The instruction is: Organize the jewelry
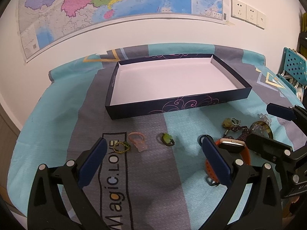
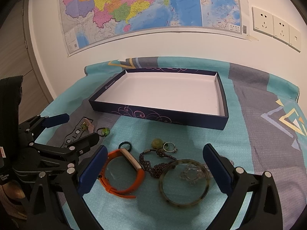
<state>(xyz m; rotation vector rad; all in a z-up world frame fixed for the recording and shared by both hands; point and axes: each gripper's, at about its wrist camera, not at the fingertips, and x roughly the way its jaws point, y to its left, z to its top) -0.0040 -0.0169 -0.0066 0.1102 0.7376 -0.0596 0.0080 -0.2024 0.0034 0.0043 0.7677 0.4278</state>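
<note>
Both spread, empty: left gripper (image 1: 153, 153) over green ring (image 1: 167, 139); right gripper (image 2: 155, 163) around mottled bangle (image 2: 184, 182), navy box (image 2: 153, 113) at twelve o'clock.

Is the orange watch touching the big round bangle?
Apart. The right wrist view shows bare teal cloth between the orange watch and the bangle.

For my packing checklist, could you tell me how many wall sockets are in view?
3, in a row on the wall right of the map: left socket, middle socket, and a plainer right plate. None look hidden.
</note>
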